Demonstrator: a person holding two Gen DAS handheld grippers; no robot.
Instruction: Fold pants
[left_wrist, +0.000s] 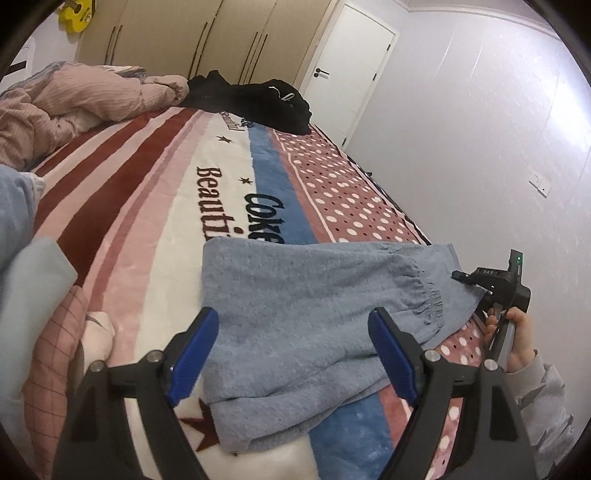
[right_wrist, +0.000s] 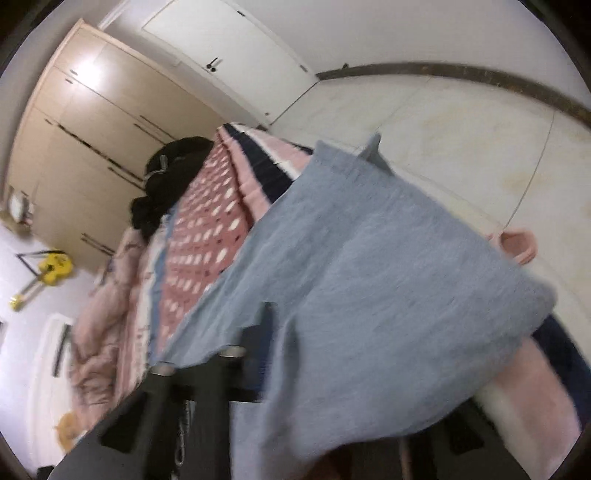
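Observation:
Grey-blue pants (left_wrist: 314, 317) lie across the patterned blanket (left_wrist: 155, 206) on the bed, waistband end toward the right edge. My left gripper (left_wrist: 295, 350) is open, its blue pads (left_wrist: 195, 350) on either side of the pants, just above them, holding nothing. My right gripper's body (left_wrist: 502, 284) shows at the bed's right edge by the waistband. In the right wrist view the pants (right_wrist: 369, 277) drape over the right gripper (right_wrist: 273, 350) and hide its fingertips; the cloth looks lifted off the bed edge.
A black garment (left_wrist: 258, 99) and a pink quilt (left_wrist: 74, 107) lie at the far end of the bed. Light blue cloth (left_wrist: 26, 295) sits at the left. Wardrobe doors (left_wrist: 207, 33), a white door (left_wrist: 347, 62) and the floor (right_wrist: 461, 129) surround the bed.

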